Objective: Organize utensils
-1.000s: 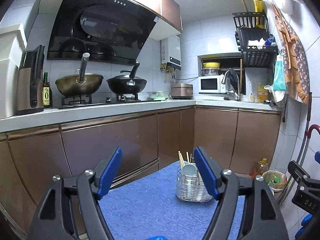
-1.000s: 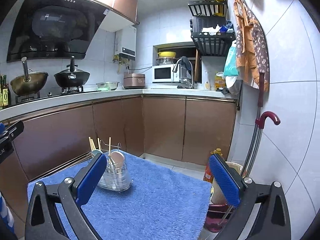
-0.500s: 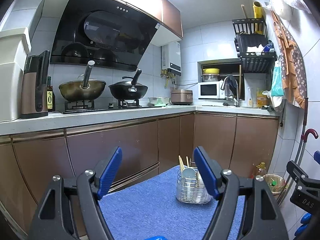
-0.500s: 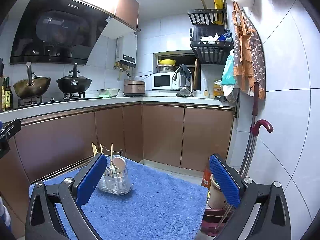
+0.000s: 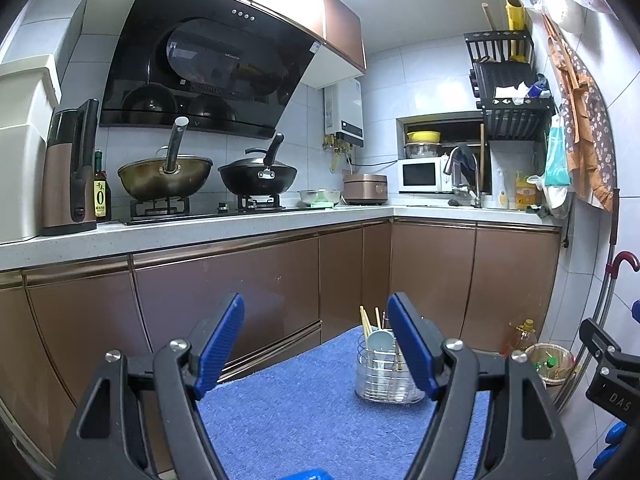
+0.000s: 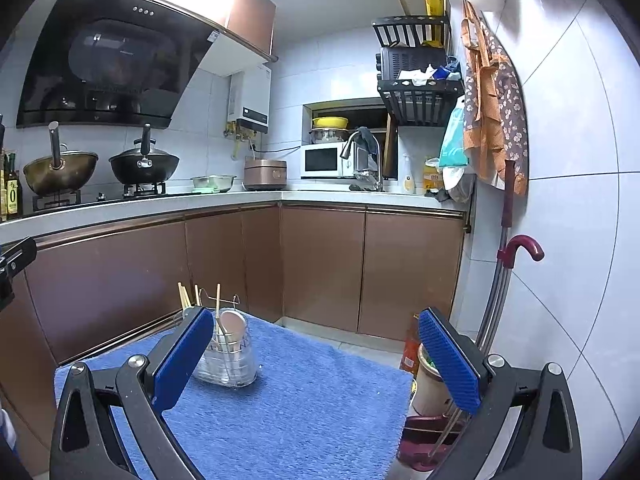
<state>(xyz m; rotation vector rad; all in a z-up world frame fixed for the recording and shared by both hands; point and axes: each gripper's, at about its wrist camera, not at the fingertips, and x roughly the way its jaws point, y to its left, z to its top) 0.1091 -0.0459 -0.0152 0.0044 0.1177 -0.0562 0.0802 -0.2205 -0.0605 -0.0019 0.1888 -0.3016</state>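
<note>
Nearest, the left gripper (image 5: 316, 344) and the right gripper (image 6: 316, 360) are held wide apart over the blue mat (image 6: 288, 408), and nothing is gripped by either. Farther on, a holder (image 6: 228, 360) is seen upright near the mat's far left corner, filled with chopsticks (image 6: 185, 300) and spoons (image 6: 233, 322). Beyond, two woks (image 5: 258, 174) are set on the stove at the counter (image 5: 192, 232), and a microwave (image 5: 422, 175) stands at its far corner.

woks 2: brass wok (image 5: 165, 178), black wok (image 5: 258, 176) | utensil holder (image 6: 226, 354) 1 | spoons 2: blue spoon (image 5: 377, 342), pink spoon (image 6: 232, 323) | microwave (image 5: 420, 174) 1 | rice cooker (image 5: 365, 189) 1 | blue mat (image 6: 288, 412) 1 | umbrella (image 6: 516, 252) 1 | grippers 2: left gripper (image 5: 316, 346), right gripper (image 6: 316, 360)
</note>
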